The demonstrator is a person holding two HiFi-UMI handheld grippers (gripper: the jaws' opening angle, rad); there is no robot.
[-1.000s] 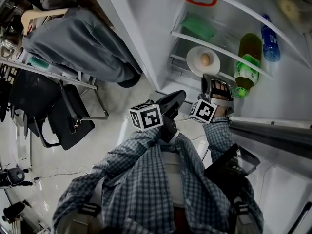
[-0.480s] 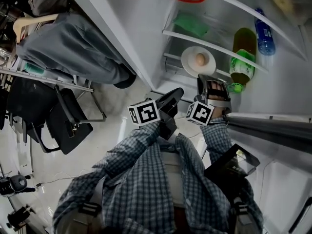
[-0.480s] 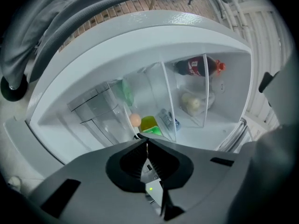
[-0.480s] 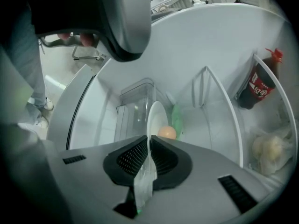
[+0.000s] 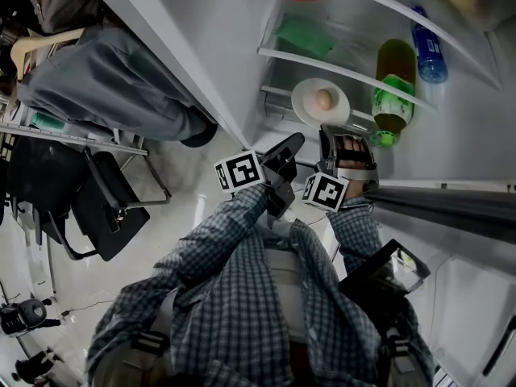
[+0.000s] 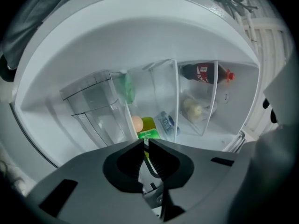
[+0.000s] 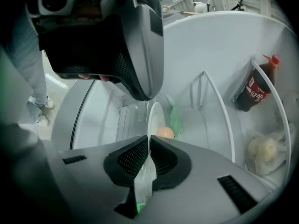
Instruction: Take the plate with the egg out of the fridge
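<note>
Inside the open fridge, just at its mouth, the white plate carries one brown egg near its middle. Your right gripper comes up from 6 o'clock and has its jaws closed onto the plate's near rim. In the right gripper view the plate shows edge-on, its rim running down between the two ribbed pads, with the egg just beyond at 1 o'clock. Whether the plate rests on a shelf or hangs from the gripper alone cannot be told.

At 3 o'clock of the plate a green bottle lies close by, and a blue bottle sits beyond it toward 1 o'clock. A white shelf rail crosses at 12 o'clock of the plate, and above that rail lies a green packet.

Your left gripper hovers at 9 o'clock of the right gripper, clear of the plate. Its jaws are drawn almost together with only a thin slit between them and nothing held. In the left gripper view the gripper points into the fridge. A red-capped dark bottle lies in a door compartment at 1 o'clock.
</note>
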